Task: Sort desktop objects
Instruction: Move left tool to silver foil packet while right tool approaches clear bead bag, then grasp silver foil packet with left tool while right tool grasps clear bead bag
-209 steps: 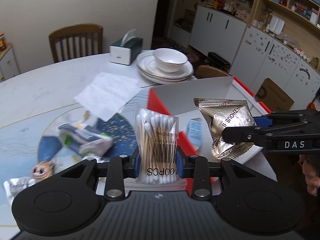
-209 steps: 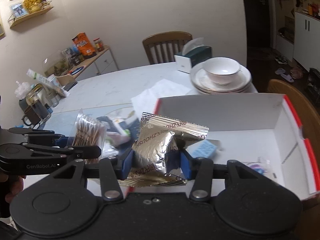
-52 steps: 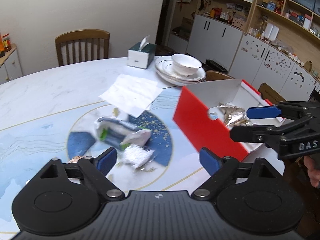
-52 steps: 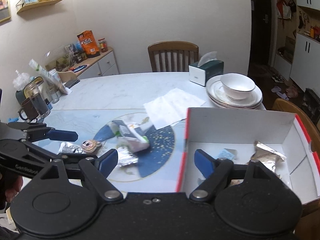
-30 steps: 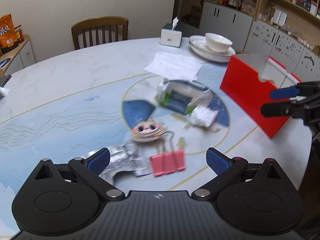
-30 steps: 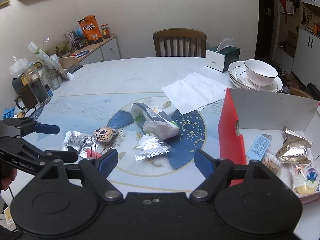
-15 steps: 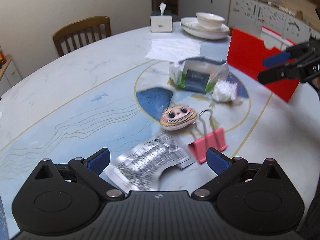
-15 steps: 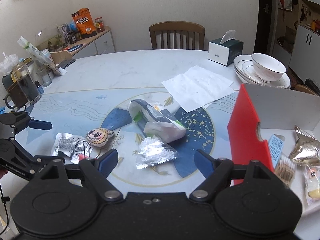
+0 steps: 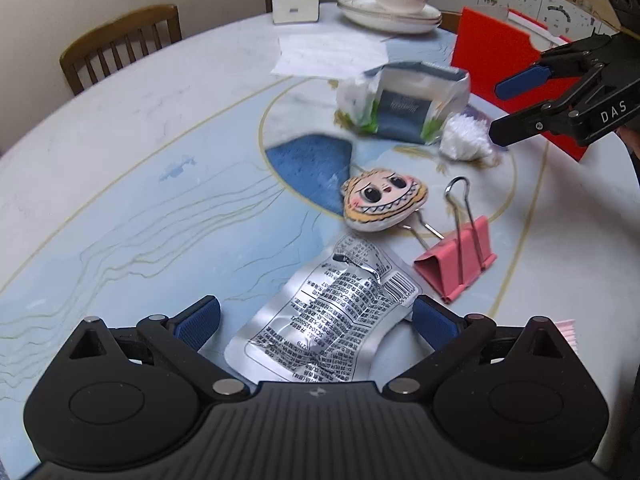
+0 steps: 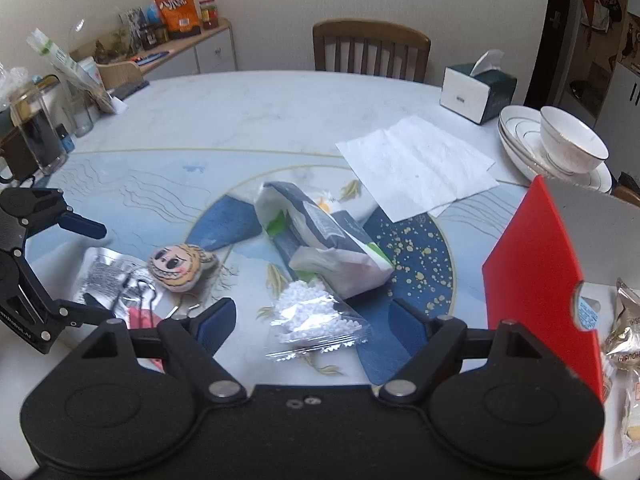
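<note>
My left gripper [image 9: 316,320] is open, its blue pads straddling a flat silver foil packet [image 9: 324,320] on the table. Just beyond lie a pink binder clip [image 9: 460,262] and a cartoon-face charm [image 9: 382,200]. My right gripper [image 10: 312,324] is open over a clear sachet of white beads [image 10: 316,320]. A blue-and-white tissue pack [image 10: 324,240] lies behind the sachet. The red box [image 10: 532,276] stands at the right with snack packets [image 10: 624,336] inside. In the left wrist view the right gripper [image 9: 508,112] hangs near the sachet [image 9: 464,140].
A white napkin [image 10: 416,164], a tissue box [image 10: 476,92] and stacked plates with a bowl [image 10: 560,148] sit at the far right of the round table [image 10: 240,108]. Glass jars [image 10: 36,136] stand at the left edge. A wooden chair [image 10: 370,48] is behind.
Both grippers have come lower and closer to the table. The foil packet now lies between the left pads, and the bead sachet between the right pads. Both stay open.
</note>
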### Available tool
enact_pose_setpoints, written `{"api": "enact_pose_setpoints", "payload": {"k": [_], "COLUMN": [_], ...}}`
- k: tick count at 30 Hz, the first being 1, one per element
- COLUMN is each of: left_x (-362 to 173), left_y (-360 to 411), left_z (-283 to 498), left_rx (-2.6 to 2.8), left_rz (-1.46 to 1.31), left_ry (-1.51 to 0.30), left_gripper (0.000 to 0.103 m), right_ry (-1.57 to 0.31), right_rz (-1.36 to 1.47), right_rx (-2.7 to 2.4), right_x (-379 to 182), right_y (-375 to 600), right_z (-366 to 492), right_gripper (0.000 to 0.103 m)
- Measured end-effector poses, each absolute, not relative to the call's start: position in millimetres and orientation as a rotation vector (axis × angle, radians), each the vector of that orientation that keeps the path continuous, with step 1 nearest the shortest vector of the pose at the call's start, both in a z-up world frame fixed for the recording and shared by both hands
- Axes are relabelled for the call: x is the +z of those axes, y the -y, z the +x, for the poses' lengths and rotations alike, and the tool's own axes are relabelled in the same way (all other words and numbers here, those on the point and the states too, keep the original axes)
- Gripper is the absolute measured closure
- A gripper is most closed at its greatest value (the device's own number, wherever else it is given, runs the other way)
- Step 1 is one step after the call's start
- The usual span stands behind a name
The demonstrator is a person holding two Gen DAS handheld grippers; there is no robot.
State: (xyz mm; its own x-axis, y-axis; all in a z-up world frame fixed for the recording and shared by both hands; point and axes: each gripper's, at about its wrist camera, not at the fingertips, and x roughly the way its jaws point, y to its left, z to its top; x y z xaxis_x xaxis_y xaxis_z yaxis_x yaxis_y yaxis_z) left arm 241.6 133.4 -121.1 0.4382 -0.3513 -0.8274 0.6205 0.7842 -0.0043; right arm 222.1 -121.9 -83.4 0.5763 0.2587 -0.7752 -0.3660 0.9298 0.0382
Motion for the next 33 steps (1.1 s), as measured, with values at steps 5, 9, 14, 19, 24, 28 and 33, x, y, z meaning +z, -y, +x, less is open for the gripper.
{"api": "enact_pose_setpoints", "payload": {"k": [5, 9, 14, 19, 24, 28, 33], "left_x": [-123, -124, -123, -120, -116, -115, -113], "left_y": [-131, -126, -122, -121, -121, -120, -114], "left_z": [243, 241, 237, 233, 229, 227, 222], "left_rx": [-0.625, -0.608, -0.585, -0.551, -0.500, -0.459, -0.416], "left_rz": [0.310, 0.312, 0.318, 0.298, 0.274, 0.253, 0.223], "left_ry": [-0.940, -0.937, -0.935, -0.929, -0.927, -0.934, -0.942], "left_gripper": [0.000, 0.001, 0.005, 0.017, 0.038, 0.041, 0.042], "right_ry": [-0.911, -0.941, -0.969, -0.981, -0.993, -0.979, -0.980], "right_rz": [-0.141, -0.132, -0.123, -0.121, -0.122, -0.124, -0.108], "right_rx": [0.375, 0.381, 0.386, 0.385, 0.389, 0.412, 0.430], "right_x": [-92, -101, -110, -115, -120, -119, -118], "right_y": [118, 115, 115, 115, 115, 115, 118], "right_z": [232, 240, 245, 247, 246, 244, 243], "right_gripper": [0.020, 0.020, 0.021, 0.023, 0.026, 0.037, 0.046]}}
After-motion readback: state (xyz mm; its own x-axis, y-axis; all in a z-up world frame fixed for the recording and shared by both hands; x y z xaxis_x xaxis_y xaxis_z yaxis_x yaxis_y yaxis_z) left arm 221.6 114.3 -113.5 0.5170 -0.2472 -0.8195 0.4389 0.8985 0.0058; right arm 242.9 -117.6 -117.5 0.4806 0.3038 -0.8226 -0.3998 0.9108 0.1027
